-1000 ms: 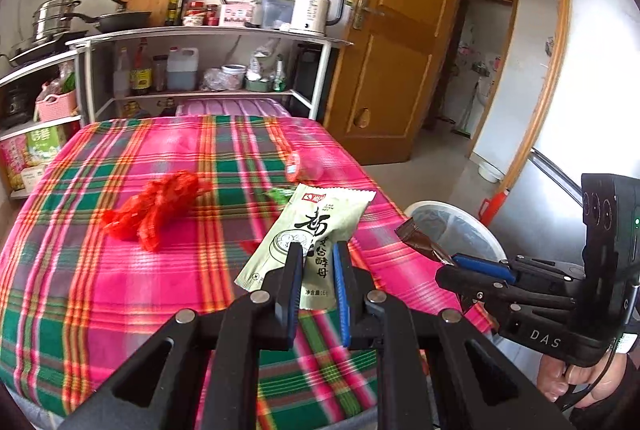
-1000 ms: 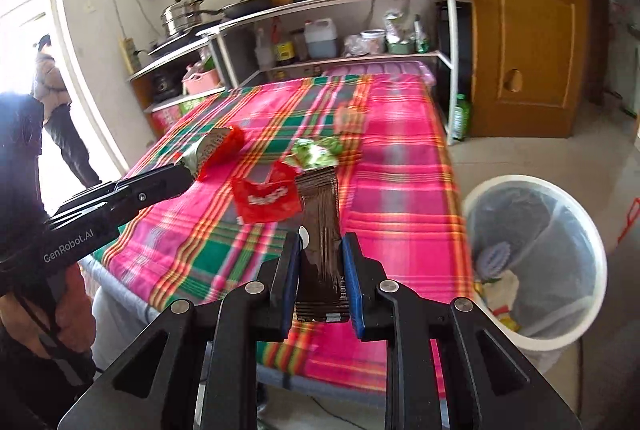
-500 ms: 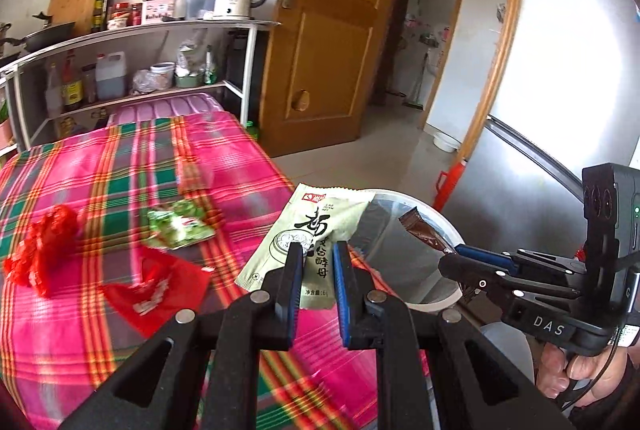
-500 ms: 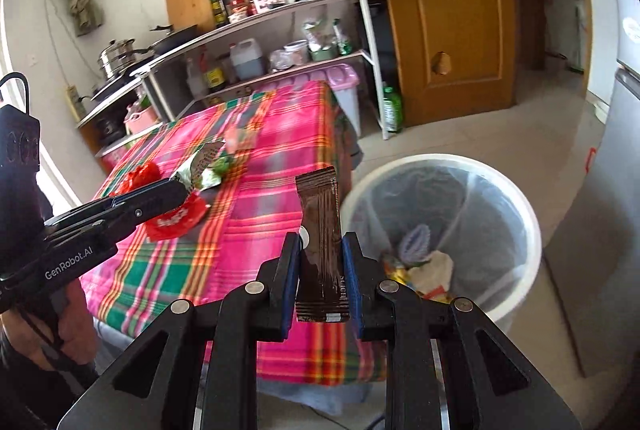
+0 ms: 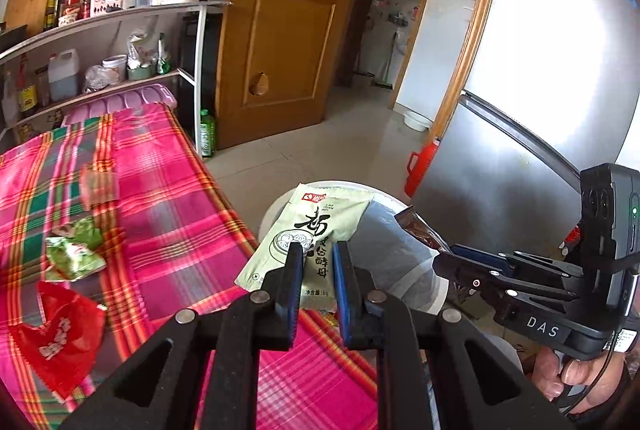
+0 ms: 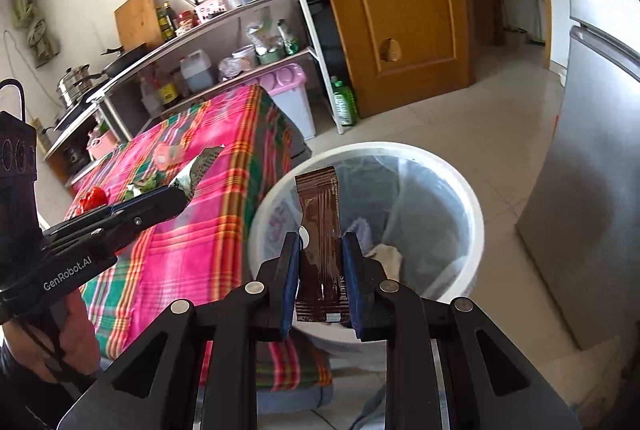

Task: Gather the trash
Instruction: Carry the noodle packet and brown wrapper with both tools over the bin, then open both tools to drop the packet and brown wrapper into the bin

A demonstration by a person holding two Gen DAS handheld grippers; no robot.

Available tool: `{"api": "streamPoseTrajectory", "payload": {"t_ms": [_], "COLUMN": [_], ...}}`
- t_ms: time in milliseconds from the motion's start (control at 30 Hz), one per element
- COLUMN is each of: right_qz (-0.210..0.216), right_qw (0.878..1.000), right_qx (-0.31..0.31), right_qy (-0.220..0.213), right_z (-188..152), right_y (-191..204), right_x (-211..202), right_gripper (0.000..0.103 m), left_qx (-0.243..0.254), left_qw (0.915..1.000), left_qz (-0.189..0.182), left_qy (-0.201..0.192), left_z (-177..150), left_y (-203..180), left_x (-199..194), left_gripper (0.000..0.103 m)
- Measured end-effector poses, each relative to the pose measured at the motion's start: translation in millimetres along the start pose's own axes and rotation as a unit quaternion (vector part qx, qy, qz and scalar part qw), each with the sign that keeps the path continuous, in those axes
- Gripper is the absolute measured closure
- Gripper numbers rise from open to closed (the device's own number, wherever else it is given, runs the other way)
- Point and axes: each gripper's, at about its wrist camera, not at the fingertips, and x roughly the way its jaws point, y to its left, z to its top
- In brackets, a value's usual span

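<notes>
My left gripper (image 5: 316,262) is shut on a pale green snack packet (image 5: 310,226) with black characters, held over the near rim of the white trash bin (image 5: 276,206). My right gripper (image 6: 320,258) is shut on a brown wrapper (image 6: 320,206) that hangs above the white trash bin (image 6: 472,198), which is lined with a clear bag and holds some waste. Each gripper shows in the other's view: the right gripper (image 5: 448,254) at right, the left gripper (image 6: 180,190) at left. On the plaid tablecloth lie a red wrapper (image 5: 56,338) and a green wrapper (image 5: 74,258).
The pink and green plaid table (image 5: 168,214) is left of the bin. Behind it stand a metal shelf (image 5: 120,14) with a kettle and bottles, a wooden door (image 5: 280,30) and a green bottle (image 5: 207,132). A silver fridge (image 6: 600,170) stands right of the bin.
Both grippers have swung right, from over the table to over the trash bin, each still gripping its wrapper. The bin now fills the middle of the right wrist view.
</notes>
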Motion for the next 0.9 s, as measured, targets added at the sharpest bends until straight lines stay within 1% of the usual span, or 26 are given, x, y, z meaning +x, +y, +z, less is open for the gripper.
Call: {"api": "streamPoseTrajectory", "payload": {"t_ms": [267, 500, 667, 733, 800, 900], "right_qz": [-0.012, -0.019, -0.022, -0.022, -0.022, -0.021], "right_qw": [1.0, 0.999, 0.999, 0.999, 0.999, 0.999], "right_qx": [0.023, 0.044, 0.042, 0.04, 0.036, 0.032], "right_qy": [0.009, 0.023, 0.027, 0.025, 0.021, 0.016], "right_z": [3.7, 0.1, -0.6, -0.4, 0.2, 0.9], "right_y": [-22.4, -36.7, -34.8, -32.5, -29.6, -26.4], "right_x": [13.8, 26.2, 29.6, 28.0, 25.1, 20.4], "right_gripper": [0.08, 0.08, 0.078, 0.073, 0.07, 0.07], "left_qx": [0.004, 0.001, -0.003, -0.004, -0.006, -0.009], "left_qw": [0.9992, 0.9984, 0.9981, 0.9982, 0.9985, 0.9988], "left_qz": [-0.029, -0.036, -0.036, -0.036, -0.034, -0.031], "left_qy": [0.026, 0.045, 0.05, 0.047, 0.043, 0.036], "left_z": [5.9, 5.9, 4.0, 4.4, 3.9, 4.1], "left_y": [-17.5, -24.4, -22.5, -21.1, -19.9, -17.4], "left_x": [35.6, 58.6, 60.2, 57.4, 52.4, 43.9], "left_gripper": [0.087, 0.086, 0.086, 0.086, 0.086, 0.086]}}
